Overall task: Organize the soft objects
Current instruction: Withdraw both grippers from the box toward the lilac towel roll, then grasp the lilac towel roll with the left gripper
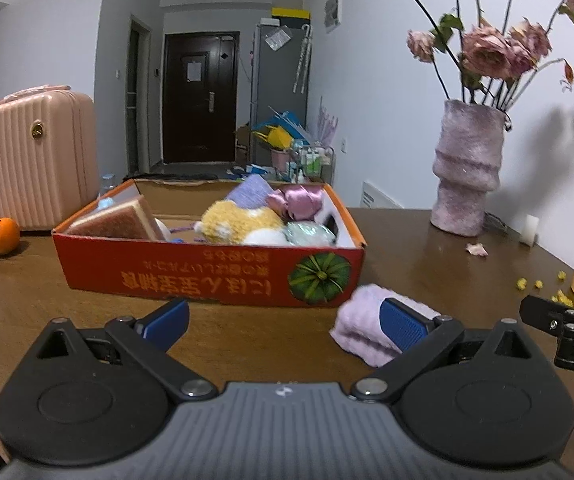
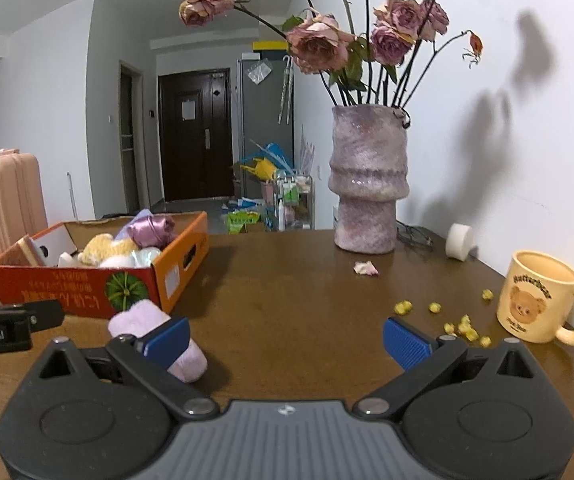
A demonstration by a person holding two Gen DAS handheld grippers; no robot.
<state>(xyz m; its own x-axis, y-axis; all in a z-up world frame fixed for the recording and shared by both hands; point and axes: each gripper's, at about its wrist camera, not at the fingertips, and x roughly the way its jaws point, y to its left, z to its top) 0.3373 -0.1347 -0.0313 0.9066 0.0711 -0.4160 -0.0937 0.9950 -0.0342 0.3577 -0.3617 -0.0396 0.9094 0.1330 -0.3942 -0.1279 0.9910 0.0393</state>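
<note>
Left gripper (image 1: 285,324): fingers apart, empty | Right gripper (image 2: 286,342): fingers apart, empty | Lilac folded cloth (image 1: 363,326): lying on the brown surface (image 1: 427,272), just beside the red cardboard box's (image 1: 207,270) front corner | Box: contains plush toy (image 1: 239,224), sponge, satin bow.

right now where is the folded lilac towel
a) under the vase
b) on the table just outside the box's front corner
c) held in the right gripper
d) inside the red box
b: the folded lilac towel lies on the table beside the red box, with both grippers open.
</note>
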